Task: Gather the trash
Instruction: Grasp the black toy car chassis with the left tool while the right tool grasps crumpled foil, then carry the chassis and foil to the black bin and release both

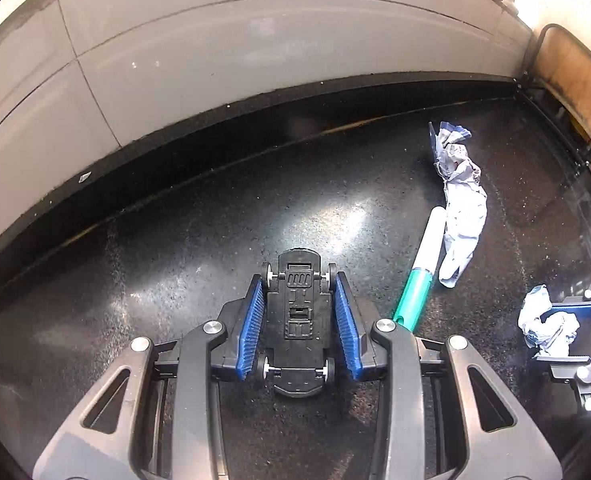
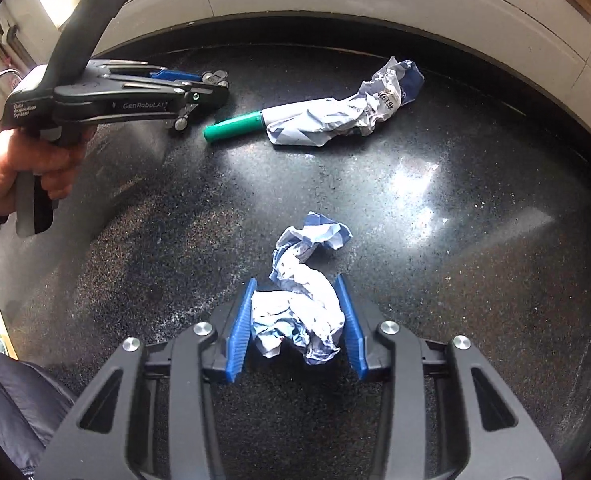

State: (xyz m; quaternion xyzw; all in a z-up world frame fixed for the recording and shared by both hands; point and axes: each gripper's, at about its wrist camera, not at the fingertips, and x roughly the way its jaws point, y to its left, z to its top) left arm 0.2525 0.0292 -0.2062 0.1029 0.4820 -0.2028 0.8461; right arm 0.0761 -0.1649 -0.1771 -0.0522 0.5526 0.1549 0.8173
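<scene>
My left gripper [image 1: 299, 284] is shut on a black toy car [image 1: 298, 320], held belly-up between the blue pads above the dark speckled counter [image 1: 215, 240]. My right gripper [image 2: 298, 286] is shut on a crumpled blue-white paper wad [image 2: 299, 312], also seen in the left wrist view [image 1: 547, 326]. A second, longer crumpled paper [image 1: 461, 208] lies on the counter beside a lint roller with a green handle [image 1: 417, 280]. Both also show in the right wrist view: the paper [image 2: 343, 112] and the roller [image 2: 235, 126]. The left gripper [image 2: 211, 84] appears there at upper left.
A grey-white tiled wall [image 1: 215, 60] runs along the counter's far edge. A wooden board and black metal frame [image 1: 567, 92] stand at the right end. A hand [image 2: 19, 176] holds the left gripper's handle.
</scene>
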